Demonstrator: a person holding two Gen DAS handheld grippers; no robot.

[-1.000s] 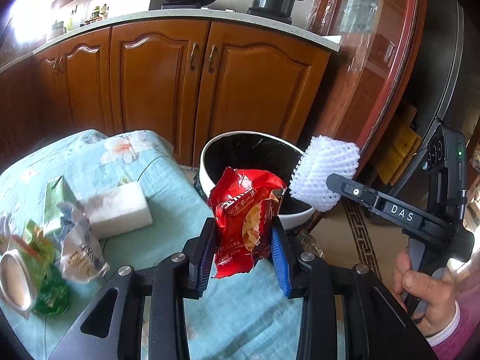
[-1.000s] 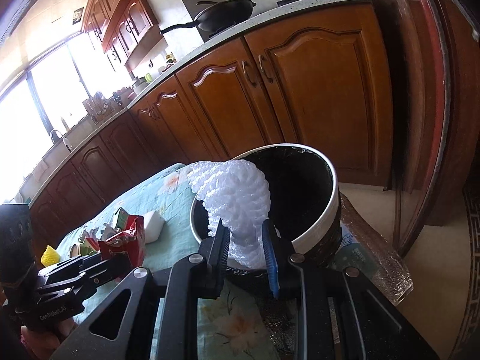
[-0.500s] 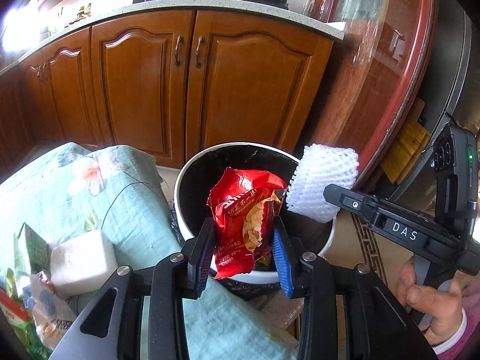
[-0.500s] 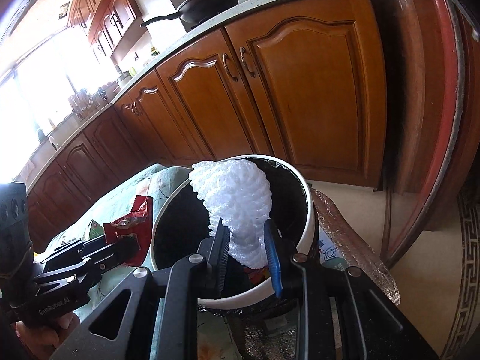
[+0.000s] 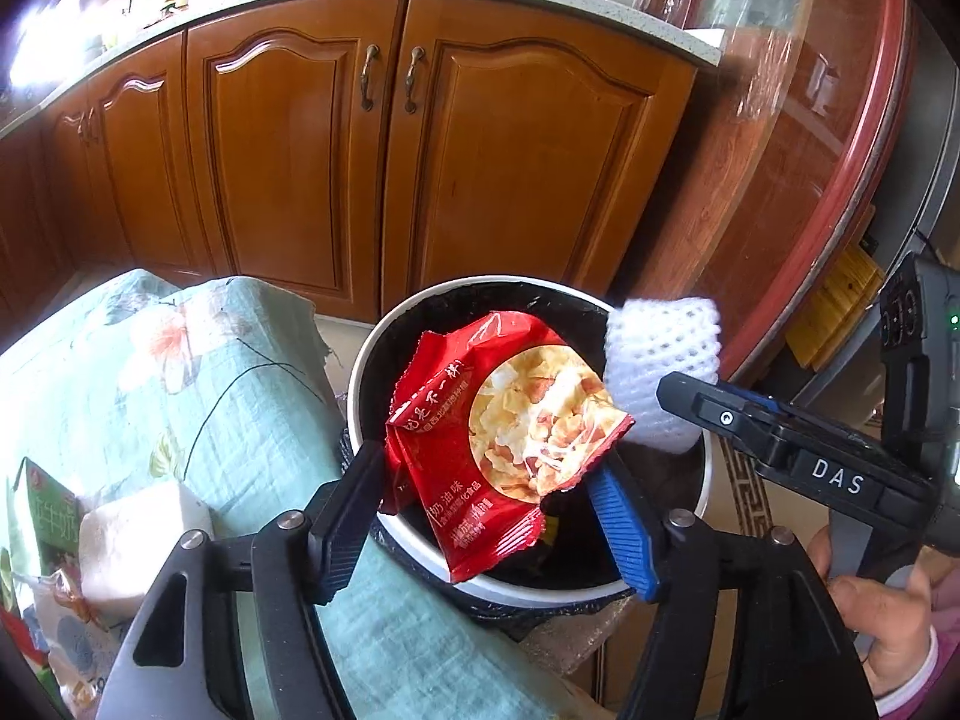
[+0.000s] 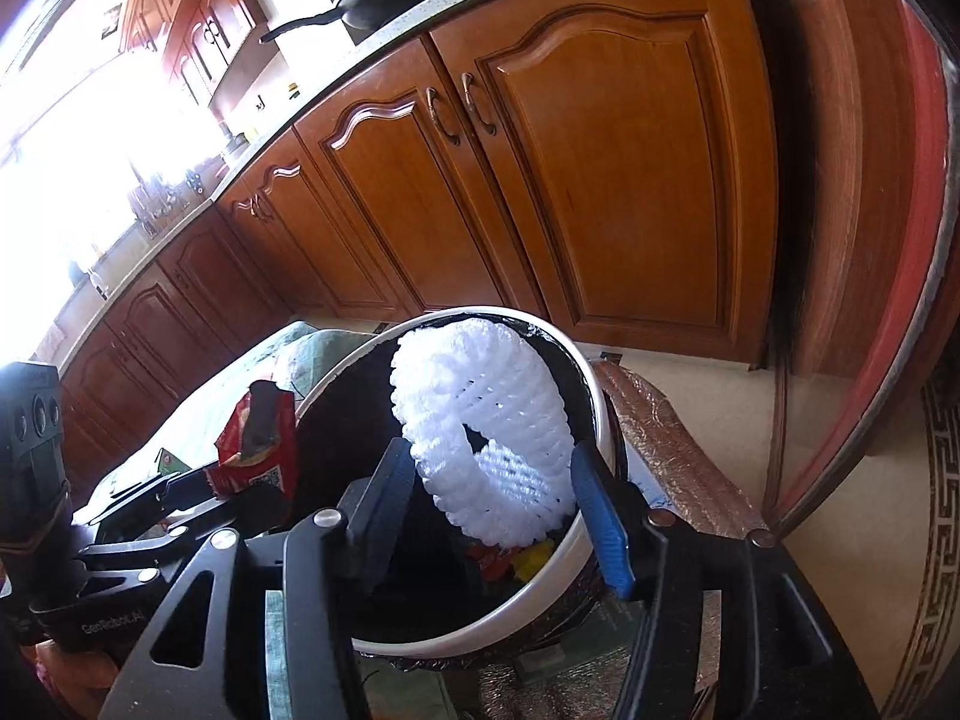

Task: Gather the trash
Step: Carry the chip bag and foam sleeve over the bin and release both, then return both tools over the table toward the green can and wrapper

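— Where's the trash?

— The red bag [image 5: 510, 450] hangs between my left gripper's [image 5: 486, 516] fingers, right over the mouth of the bin [image 5: 384, 336]. The foam net [image 6: 480, 438] sits between my right gripper's [image 6: 498, 510] fingers, also above the bin, nearer its far rim.

— Any room around them?

— Below both there is the bin's dark inside, with a few scraps at the bottom. To the left of my left gripper the cloth-covered table [image 5: 180, 360] comes right up to the bin's rim. Past the bin stand the cabinet doors [image 5: 480, 150], and to the right of my right gripper a red-edged glass panel [image 6: 900, 240] curves close by. My two grippers are near each other; the net almost touches the bag's right corner.

— What changed from a second ago?

— Then the bag was over the table's edge, just short of the bin, and both grippers were clamped tight. Now both items are over the opening, and the bag has unfolded wide, showing its printed face.

— And the grippers now?

— Both are opening. My left fingers stand apart with the bag loose between them, its lower edge by the black pad [image 5: 348, 516]. My right fingers have spread too; the net has sprung into a ring between them, and I cannot tell whether it brushes the pads.
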